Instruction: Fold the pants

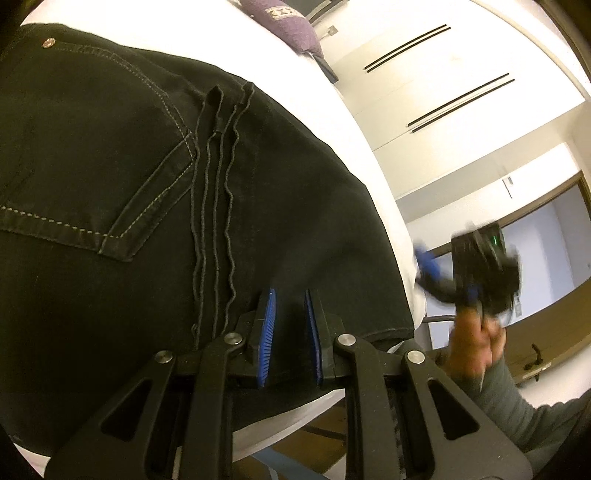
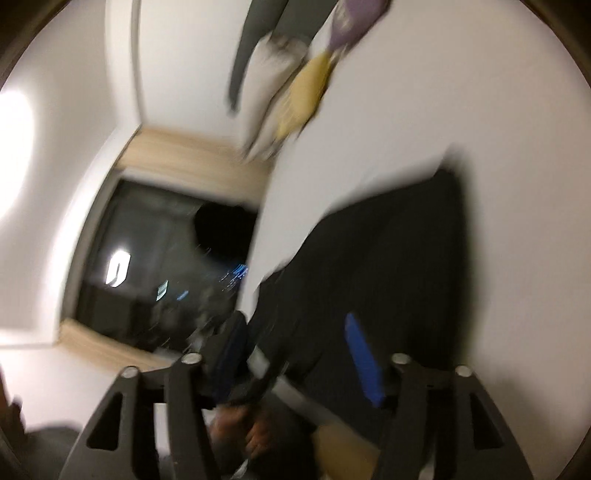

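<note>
Black pants lie flat on a white table, back pocket and centre seam up, waist edge near the table's front edge. My left gripper hovers just above the pants near that edge, its blue-padded jaws apart with nothing between them. My right gripper shows in the left wrist view, held in a hand off the table's right side, blurred. In the blurred right wrist view my right gripper is wide open and empty, over the edge of the pants.
A purple garment lies at the table's far end; it also shows in the right wrist view beside a yellow cloth and a grey garment. Beyond the table are walls and a dark window.
</note>
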Motion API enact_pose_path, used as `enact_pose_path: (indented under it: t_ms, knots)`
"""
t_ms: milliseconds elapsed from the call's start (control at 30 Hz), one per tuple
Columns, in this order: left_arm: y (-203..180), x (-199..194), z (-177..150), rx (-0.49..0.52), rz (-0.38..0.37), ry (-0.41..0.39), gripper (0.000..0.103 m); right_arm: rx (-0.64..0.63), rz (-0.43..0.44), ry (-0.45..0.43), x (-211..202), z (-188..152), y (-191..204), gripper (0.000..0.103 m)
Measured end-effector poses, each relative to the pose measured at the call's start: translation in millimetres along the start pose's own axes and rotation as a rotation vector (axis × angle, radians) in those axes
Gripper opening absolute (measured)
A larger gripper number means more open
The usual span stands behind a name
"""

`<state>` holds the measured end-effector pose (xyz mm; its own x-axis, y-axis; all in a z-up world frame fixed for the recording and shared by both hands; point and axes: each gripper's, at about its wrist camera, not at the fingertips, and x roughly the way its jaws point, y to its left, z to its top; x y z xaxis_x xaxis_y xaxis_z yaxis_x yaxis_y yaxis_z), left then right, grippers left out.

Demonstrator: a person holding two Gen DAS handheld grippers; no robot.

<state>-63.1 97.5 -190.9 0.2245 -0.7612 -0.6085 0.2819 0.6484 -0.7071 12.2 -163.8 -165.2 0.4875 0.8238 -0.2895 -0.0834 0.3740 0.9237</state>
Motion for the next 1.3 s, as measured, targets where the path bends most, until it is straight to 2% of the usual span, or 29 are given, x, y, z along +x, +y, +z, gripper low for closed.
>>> enact_pose_path:
  t_ms: [67,100,133,167,200,233,267,300,333,367,400,467,567,600,633,667,700,733,767,800,867,933,1000,1067,1100,1167,1200,1233,1300]
  knots:
    - [-5,-5,0,0.010,0.010,0.000,0.016,-0.006,-0.093,0.088,22,-32,-15,0.065]
    - [-8,-7,-1,0.014,0.014,0.003,0.016,-0.018,-0.127,0.078,20,-42,-28,0.045]
    - [-8,-9,-2,0.016,0.011,0.004,0.016,-0.021,-0.116,0.050,12,-44,-35,0.035]
    - [-8,-11,-2,0.016,0.004,0.005,0.016,0.055,-0.106,0.026,-1,-43,-51,0.021]
    - [-8,-14,-1,0.011,-0.008,0.004,0.016,0.117,-0.109,0.013,-12,-42,-59,0.018]
    - [-7,-18,1,0.005,-0.018,0.002,0.016,0.123,-0.124,0.004,-22,-44,-58,0.019]
    - [-6,-18,0,-0.001,-0.025,-0.003,0.016,0.081,-0.172,-0.009,-38,-47,-46,0.027]
    - [-5,-18,0,0.000,-0.025,-0.007,0.016,0.042,-0.175,-0.022,-44,-46,-32,0.042]
    - [-6,-18,-1,0.005,-0.020,-0.014,0.016,0.030,-0.141,-0.032,-48,-46,-18,0.049]
    - [-5,-16,-1,0.008,-0.016,-0.019,0.016,0.004,-0.066,-0.046,-46,-45,-3,0.062]
    - [-6,-16,-2,0.011,-0.012,-0.023,0.016,-0.023,-0.019,-0.048,-41,-44,9,0.070]
    - [-5,-15,-3,0.013,-0.016,-0.023,0.016,-0.076,0.052,0.003,-14,-42,26,0.074]
    - [-4,-15,-3,0.009,-0.026,-0.025,0.016,-0.035,-0.018,0.103,22,-48,3,0.073]
    - [-5,-15,-3,0.013,-0.028,-0.028,0.016,-0.008,-0.056,0.113,27,-50,-12,0.054]
    - [-6,-16,-3,0.018,-0.023,-0.032,0.016,0.004,-0.080,0.098,23,-52,-23,0.039]
    - [-7,-20,-4,0.023,-0.014,-0.039,0.016,0.026,-0.078,0.083,4,-64,-41,0.021]
    - [-9,-24,-4,0.022,-0.006,-0.050,0.016,0.077,-0.077,0.061,-8,-65,-51,0.020]
    - [-9,-33,-4,0.018,0.011,-0.073,0.016,0.093,-0.085,0.045,-18,-68,-53,0.022]
    - [-10,-43,-5,0.015,0.022,-0.094,0.016,0.088,-0.146,0.011,-37,-69,-49,0.039]
    - [-10,-59,-5,0.013,0.020,-0.132,0.016,0.081,-0.152,-0.009,-41,-71,-43,0.054]
    - [-6,-97,-7,0.004,0.021,-0.226,0.016,0.053,-0.104,-0.086,-62,-70,-22,0.066]
    - [9,-138,-13,-0.035,0.044,-0.321,0.016,0.010,-0.048,-0.138,-76,-68,-2,0.071]
    - [34,-179,-21,-0.105,0.095,-0.414,0.016,-0.004,-0.025,-0.150,-73,-65,7,0.071]
    - [60,-212,-30,-0.185,0.114,-0.483,0.016,0.001,-0.002,-0.141,-63,-63,10,0.071]
    - [75,-226,-35,-0.231,0.125,-0.514,0.020,0.006,0.001,-0.129,-58,-62,9,0.071]
    - [97,-246,-44,-0.314,0.143,-0.561,0.047,0.014,-0.004,-0.097,-45,-65,7,0.071]
    - [109,-252,-48,-0.358,0.135,-0.587,0.072,0.017,-0.006,-0.082,-37,-66,8,0.071]
    - [114,-255,-51,-0.380,0.131,-0.602,0.077,0.019,-0.006,-0.071,-43,-57,2,0.071]
    - [124,-253,-51,-0.418,0.108,-0.607,0.077,0.021,-0.008,-0.054,-35,-60,5,0.071]
